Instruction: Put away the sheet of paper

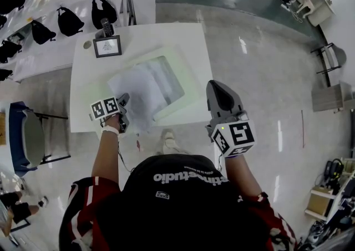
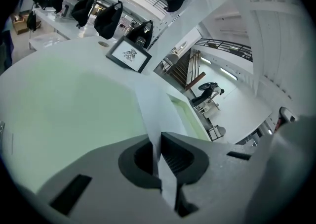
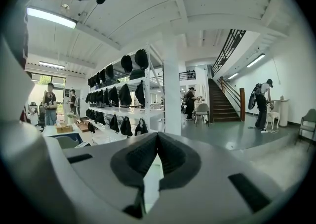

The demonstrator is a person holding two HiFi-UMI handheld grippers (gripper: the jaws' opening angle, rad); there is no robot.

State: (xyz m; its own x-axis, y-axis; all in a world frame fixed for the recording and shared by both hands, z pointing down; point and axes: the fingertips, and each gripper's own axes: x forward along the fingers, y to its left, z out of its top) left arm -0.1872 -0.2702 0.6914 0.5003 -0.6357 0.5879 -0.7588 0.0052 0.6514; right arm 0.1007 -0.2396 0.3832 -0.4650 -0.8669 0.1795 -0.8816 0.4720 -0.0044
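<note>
The left gripper (image 1: 124, 102) had its jaws clamped on the near-left edge of the sheet of paper (image 1: 138, 92). The sheet lay partly over what looked like a pale green folder (image 1: 187, 76) on the white table (image 1: 83, 83). A framed picture (image 1: 107, 46) stood at the table's far left. The right gripper (image 1: 221, 98) hung near the table's right edge, its jaws pressed together on nothing.

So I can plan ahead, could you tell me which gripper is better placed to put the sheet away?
Left. The left gripper is shut on the sheet of paper above the table; the right gripper is shut, empty, facing out into the room.
</note>
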